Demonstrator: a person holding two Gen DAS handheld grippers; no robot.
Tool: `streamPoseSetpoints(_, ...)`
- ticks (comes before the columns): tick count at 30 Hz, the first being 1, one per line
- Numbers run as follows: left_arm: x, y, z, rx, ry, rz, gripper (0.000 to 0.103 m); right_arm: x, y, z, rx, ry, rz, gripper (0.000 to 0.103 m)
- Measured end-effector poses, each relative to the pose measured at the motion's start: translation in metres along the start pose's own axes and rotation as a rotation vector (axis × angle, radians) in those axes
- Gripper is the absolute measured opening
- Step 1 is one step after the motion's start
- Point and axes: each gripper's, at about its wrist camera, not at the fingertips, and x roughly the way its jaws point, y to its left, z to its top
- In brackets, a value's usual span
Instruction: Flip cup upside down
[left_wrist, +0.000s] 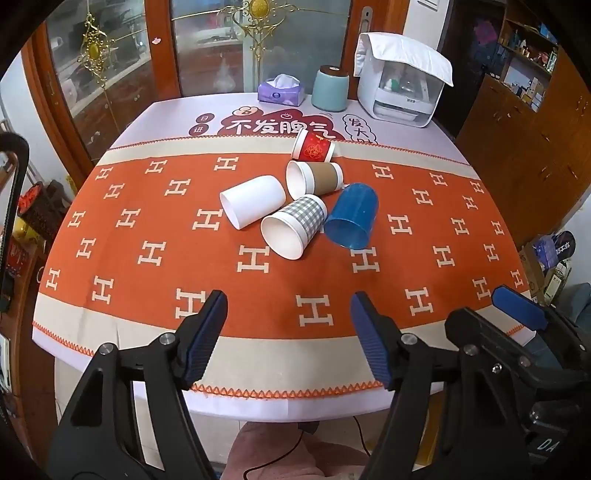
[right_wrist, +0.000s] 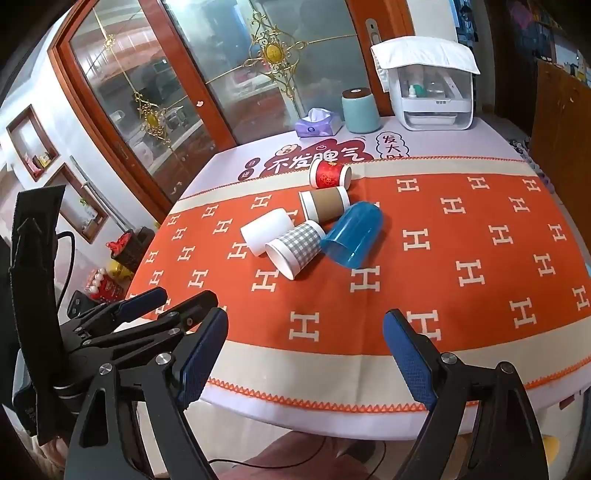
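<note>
Several cups lie on their sides in a cluster mid-table: a white cup (left_wrist: 253, 205) (right_wrist: 266, 231), a grey checked cup (left_wrist: 293, 230) (right_wrist: 295, 248), a blue plastic cup (left_wrist: 352, 215) (right_wrist: 352, 233), a brown-sleeved cup (left_wrist: 316, 180) (right_wrist: 325, 204) and a red cup (left_wrist: 313, 146) (right_wrist: 330, 174). My left gripper (left_wrist: 288, 306) is open and empty over the table's near edge, short of the cups. My right gripper (right_wrist: 304, 325) is open and empty, also near the front edge. The right gripper shows at the left wrist view's right edge (left_wrist: 517, 308).
The table carries an orange patterned cloth (left_wrist: 147, 236) (right_wrist: 480, 240). At the back stand a purple tissue box (left_wrist: 281, 88) (right_wrist: 319, 123), a teal canister (left_wrist: 330, 88) (right_wrist: 360, 110) and a white appliance under a cloth (left_wrist: 400, 79) (right_wrist: 432, 86). Glass cabinet doors stand behind.
</note>
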Motion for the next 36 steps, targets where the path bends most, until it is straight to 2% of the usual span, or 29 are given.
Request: streamPoseSetpoints(36,0.01,-0.01,0.008,0.024,0.013,0.017,0.067,0.014,-0.014,0.01,0.024,0.007,0.013,0.087)
